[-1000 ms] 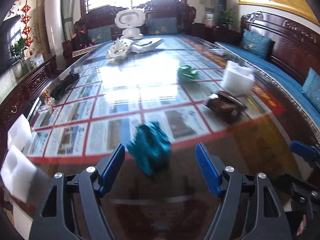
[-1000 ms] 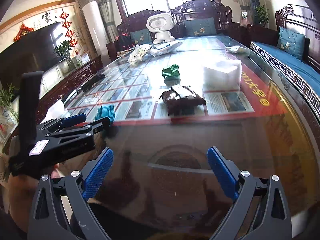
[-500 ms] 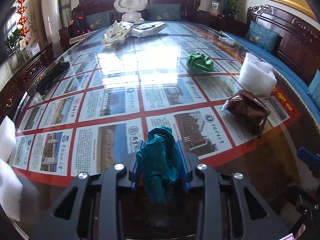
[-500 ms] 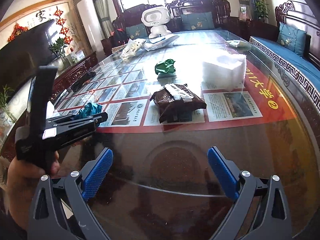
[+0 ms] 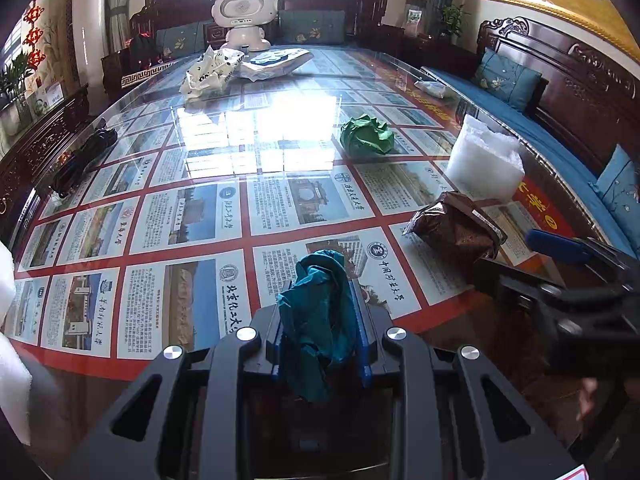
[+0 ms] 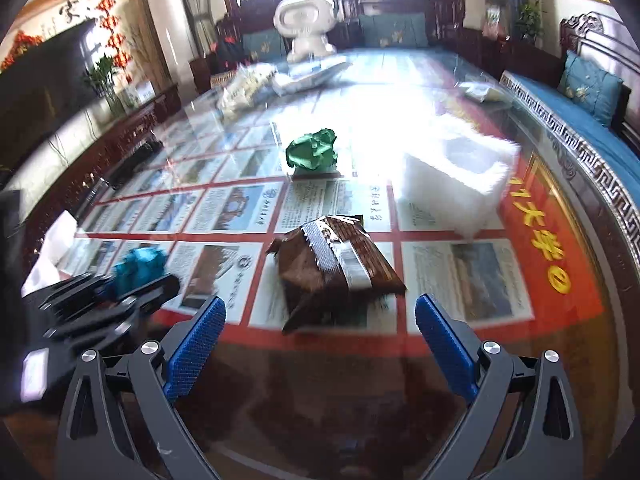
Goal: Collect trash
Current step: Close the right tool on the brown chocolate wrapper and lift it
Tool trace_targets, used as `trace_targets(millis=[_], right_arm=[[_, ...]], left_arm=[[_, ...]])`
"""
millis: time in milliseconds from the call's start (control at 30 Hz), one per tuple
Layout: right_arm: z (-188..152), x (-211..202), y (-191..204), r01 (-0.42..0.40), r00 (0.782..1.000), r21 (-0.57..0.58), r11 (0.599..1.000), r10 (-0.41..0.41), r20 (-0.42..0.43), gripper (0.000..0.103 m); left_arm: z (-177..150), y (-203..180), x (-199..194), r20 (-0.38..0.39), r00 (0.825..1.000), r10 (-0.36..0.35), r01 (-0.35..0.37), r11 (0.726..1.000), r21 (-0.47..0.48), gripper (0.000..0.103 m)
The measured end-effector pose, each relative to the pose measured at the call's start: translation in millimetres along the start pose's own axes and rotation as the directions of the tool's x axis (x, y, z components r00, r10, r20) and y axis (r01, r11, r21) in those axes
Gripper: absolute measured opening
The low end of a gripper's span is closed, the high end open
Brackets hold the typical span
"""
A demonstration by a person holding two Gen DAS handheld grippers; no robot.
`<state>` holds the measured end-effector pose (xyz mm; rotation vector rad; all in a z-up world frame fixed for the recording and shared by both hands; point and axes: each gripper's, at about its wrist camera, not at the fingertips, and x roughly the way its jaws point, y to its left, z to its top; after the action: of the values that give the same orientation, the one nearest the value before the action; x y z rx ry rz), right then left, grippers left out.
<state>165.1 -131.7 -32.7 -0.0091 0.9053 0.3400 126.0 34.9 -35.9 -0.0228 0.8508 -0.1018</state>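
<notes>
Glass covers the long bench, with printed sheets in a red grid beneath it and carved wooden sofas around. Teal crumpled paper sits pinched between the fingers of the left tool, lifted clear of the glass near the front edge. The grip catches only part of the wad, so loose folds could slip out if the hand swings fast. Just beside it, the right tool is spread wide and aimed at the brown wrapper, which lies flat on the glass. On so slick a surface the wrapper may skate away or fold under one finger. Farther off wait the green paper ball and white foam block.
</notes>
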Motion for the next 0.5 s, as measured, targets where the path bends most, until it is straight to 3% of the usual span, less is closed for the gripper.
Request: trace_targets(millis=[200, 300, 433, 500], right_arm=[[12.4, 32.2, 3.5, 0.111, 0.993, -0.049, 0.993, -0.113, -0.039, 0.092], [15.0, 33.8, 4.6, 0.109, 0.993, -0.055, 0.993, -0.111, -0.037, 0.091], [15.4, 27.7, 5.7, 0.094, 0.995, -0.07, 0.993, -0.095, -0.014, 0.06], [12.4, 24.3, 4.5, 0.087, 0.996, -0.069, 0.994, -0.088, -0.006, 0.055]], left_arm=[[-3.9, -3.7, 1.4, -0.016, 1.0, -0.006, 0.006, 1.0, 0.018, 0.027], [-5.3, -6.0, 3.0, -0.022, 1.0, -0.007, 0.008, 1.0, 0.026, 0.027], [-5.4, -6.3, 3.5, -0.025, 1.0, -0.017, 0.017, 1.0, 0.017, 0.027], [-5.7, -6.8, 2.4, -0.024, 1.0, -0.019, 0.02, 1.0, 0.014, 0.027]])
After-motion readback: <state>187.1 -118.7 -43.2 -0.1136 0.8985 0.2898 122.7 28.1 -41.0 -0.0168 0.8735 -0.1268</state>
